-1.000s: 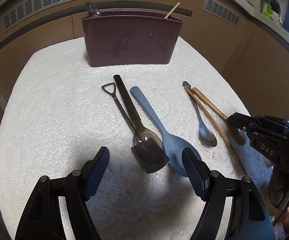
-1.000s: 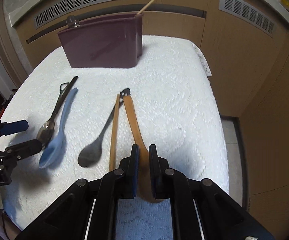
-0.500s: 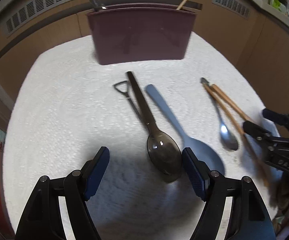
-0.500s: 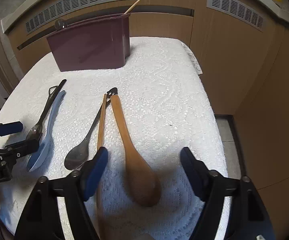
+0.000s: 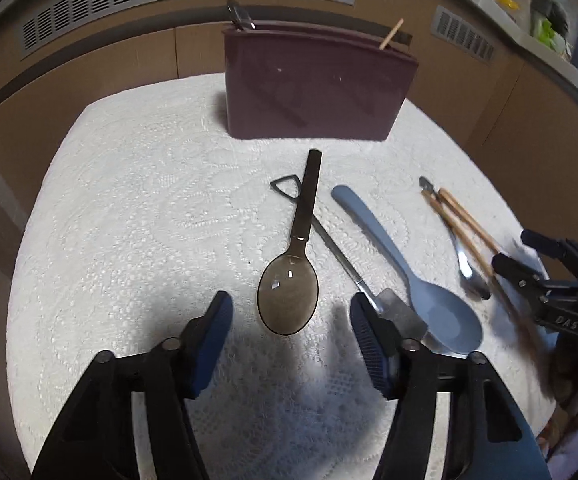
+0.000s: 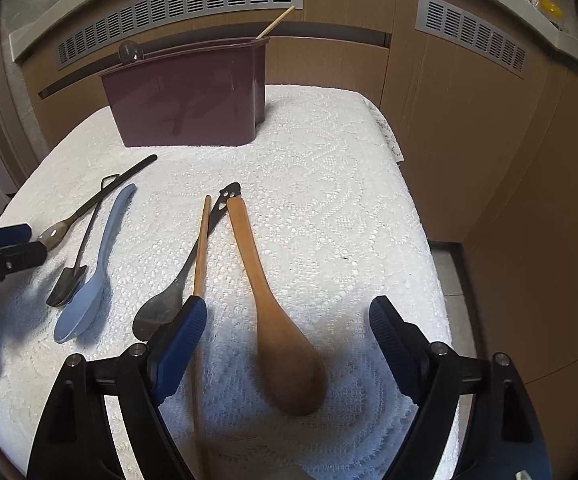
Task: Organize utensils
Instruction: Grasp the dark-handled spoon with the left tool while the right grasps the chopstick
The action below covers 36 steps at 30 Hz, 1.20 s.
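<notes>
A maroon utensil holder (image 5: 313, 84) (image 6: 193, 92) stands at the back of the white lace-covered table (image 5: 137, 208). My left gripper (image 5: 291, 332) is open around the bowl of a smoky translucent spoon (image 5: 289, 296). Beside it lie a small metal shovel spoon (image 5: 341, 256) and a light blue spoon (image 5: 413, 276). My right gripper (image 6: 287, 332) is open over the bowl of a wooden spoon (image 6: 273, 312). A wooden chopstick (image 6: 199, 280) and a metal spoon (image 6: 173, 296) lie at its left finger.
The holder has a spoon handle (image 5: 239, 14) and a wooden stick (image 5: 391, 34) poking out. Brown cabinets with vents (image 6: 469, 32) stand behind and right of the table. The table's right edge (image 6: 429, 232) drops to the floor.
The right gripper opened, letting go of the wooden spoon, which lies on the table. The left gripper moved forward so the smoky spoon's bowl sits between its open fingers.
</notes>
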{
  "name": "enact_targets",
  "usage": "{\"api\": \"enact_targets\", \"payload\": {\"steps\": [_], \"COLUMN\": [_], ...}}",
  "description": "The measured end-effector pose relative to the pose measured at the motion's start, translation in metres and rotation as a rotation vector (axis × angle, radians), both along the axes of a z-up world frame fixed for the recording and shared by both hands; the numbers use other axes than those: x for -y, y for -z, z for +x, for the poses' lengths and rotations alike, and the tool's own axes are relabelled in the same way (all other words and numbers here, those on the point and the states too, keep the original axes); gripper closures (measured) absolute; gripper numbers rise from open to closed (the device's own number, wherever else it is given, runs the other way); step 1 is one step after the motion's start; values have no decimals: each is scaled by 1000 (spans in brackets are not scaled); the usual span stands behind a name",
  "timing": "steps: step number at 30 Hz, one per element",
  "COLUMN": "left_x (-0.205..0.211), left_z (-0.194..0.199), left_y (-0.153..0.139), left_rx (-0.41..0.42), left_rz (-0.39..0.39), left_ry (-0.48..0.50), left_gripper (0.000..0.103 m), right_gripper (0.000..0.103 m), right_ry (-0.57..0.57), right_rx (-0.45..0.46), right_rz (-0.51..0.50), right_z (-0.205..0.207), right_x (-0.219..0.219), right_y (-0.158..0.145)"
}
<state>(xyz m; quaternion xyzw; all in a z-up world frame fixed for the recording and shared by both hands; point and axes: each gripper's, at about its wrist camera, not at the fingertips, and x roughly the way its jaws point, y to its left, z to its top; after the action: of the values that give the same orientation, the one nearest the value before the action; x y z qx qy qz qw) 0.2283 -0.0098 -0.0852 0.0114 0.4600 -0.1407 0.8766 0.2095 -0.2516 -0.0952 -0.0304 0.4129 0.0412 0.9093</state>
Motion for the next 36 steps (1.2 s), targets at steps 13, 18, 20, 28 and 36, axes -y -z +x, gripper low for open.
{"api": "enact_targets", "payload": {"steps": [13, 18, 20, 28, 36], "left_x": [4, -1, -3, -15, -18], "left_z": [-10, -37, -39, -24, -17], "left_y": [-39, -92, -107, -105, -84], "left_rx": [197, 362, 401, 357, 286], "left_rz": [34, 37, 21, -27, -56], "left_ry": [-90, -89, -86, -101, -101], "left_gripper": [68, 72, 84, 84, 84], "right_gripper": [22, 22, 22, 23, 76], "right_ry": [0, -6, -8, -55, -177], "right_rx": [5, 32, 45, 73, -63], "right_rz": [27, 11, 14, -2, 29], "right_z": [0, -4, -7, -11, 27], "right_x": [4, 2, 1, -7, -30], "right_y": [0, -8, -14, -29, -17]}}
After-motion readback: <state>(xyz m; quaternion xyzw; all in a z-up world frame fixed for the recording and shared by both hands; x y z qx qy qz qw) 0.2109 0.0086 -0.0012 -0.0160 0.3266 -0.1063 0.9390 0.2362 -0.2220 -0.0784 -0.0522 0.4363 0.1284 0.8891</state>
